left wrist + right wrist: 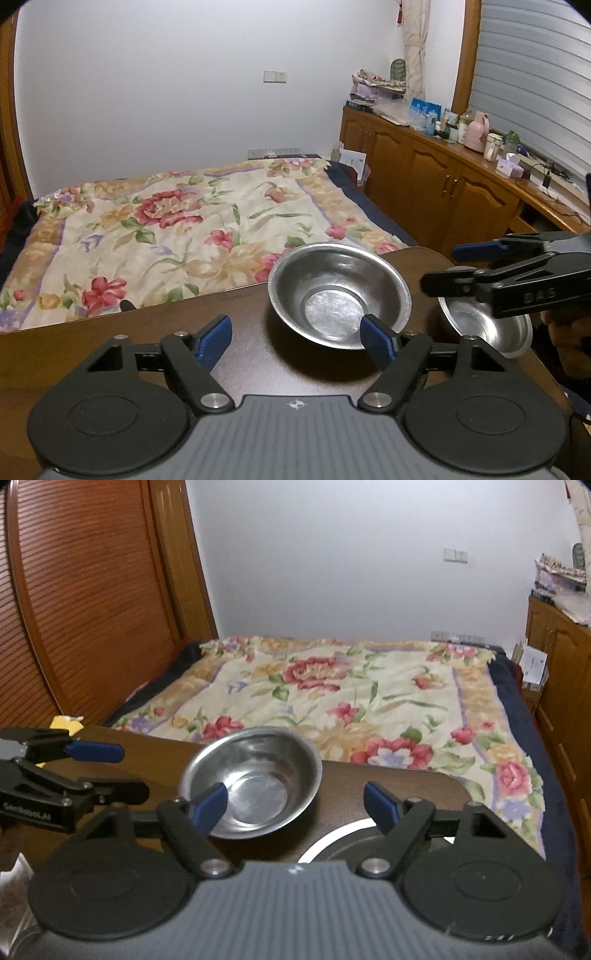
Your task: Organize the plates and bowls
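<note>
Bowls: large steel bowl (340, 295) near tabletop (147, 350) far edge; smaller bowl (491, 325) beside, half hidden.
Claws: left gripper (295, 338) and right gripper (295, 805) both spread apart, empty.
Cut off: white plate (332, 834) under right gripper.

Brightness: you get even, rather dim indoor light with a bluish cast on the wall (147, 92).
Glare: soft highlights sit inside the large steel bowl (340, 295); the dark table (129, 343) shows little sheen.
Shadows: a soft one lies under that bowl's left side.
Blur: your right wrist view is slightly smeared.
Distortion: the wardrobe (74, 609) and cabinets (424, 177) bow at the edges; corners vignette black.
</note>
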A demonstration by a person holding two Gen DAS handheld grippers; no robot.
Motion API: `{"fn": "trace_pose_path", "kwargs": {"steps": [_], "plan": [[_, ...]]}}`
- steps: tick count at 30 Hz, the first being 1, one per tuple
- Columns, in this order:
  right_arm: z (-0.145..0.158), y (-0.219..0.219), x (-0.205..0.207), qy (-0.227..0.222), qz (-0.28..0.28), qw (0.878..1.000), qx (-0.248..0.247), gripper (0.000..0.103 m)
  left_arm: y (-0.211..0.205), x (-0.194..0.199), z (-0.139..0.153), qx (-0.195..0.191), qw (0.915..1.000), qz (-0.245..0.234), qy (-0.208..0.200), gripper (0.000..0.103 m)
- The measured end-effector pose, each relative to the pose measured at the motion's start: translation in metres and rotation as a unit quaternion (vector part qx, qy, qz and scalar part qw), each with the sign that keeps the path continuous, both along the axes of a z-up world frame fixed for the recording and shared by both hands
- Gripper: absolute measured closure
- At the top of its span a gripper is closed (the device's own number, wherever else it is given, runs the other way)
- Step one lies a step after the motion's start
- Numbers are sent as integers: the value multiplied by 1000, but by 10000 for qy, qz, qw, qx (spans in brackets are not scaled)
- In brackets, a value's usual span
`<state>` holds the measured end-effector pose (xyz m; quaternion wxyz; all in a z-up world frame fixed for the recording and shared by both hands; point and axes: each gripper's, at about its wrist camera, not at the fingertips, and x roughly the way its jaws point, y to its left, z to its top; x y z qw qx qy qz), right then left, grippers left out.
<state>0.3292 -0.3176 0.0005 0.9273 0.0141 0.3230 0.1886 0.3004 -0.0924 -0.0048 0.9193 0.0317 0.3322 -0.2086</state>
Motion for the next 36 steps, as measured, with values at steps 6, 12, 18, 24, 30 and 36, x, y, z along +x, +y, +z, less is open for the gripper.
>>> {"fn": "trace_pose_path", "kwargs": {"steps": [6,12,18,24,30,36], "plan": [[-8,9,15,285,64,9995,-140,33,-7,20,-12,-101,9997,10,217,33],[-11,14,28,518,104,9985,-166,42,-10,30,-18,-182,9993,-9,340,38],[-14,16,35,594,111,9980,-159,42,-11,38,-21,-287,9987,24,428,42],[-17,18,43,728,127,9971,-178,49,-12,43,-26,-325,9980,40,538,51],[-19,18,47,826,130,9965,-63,58,-12,42,-28,-306,9979,13,578,69],[-22,19,47,921,110,9957,-39,74,-10,43,-29,-279,9977,79,619,76]]}}
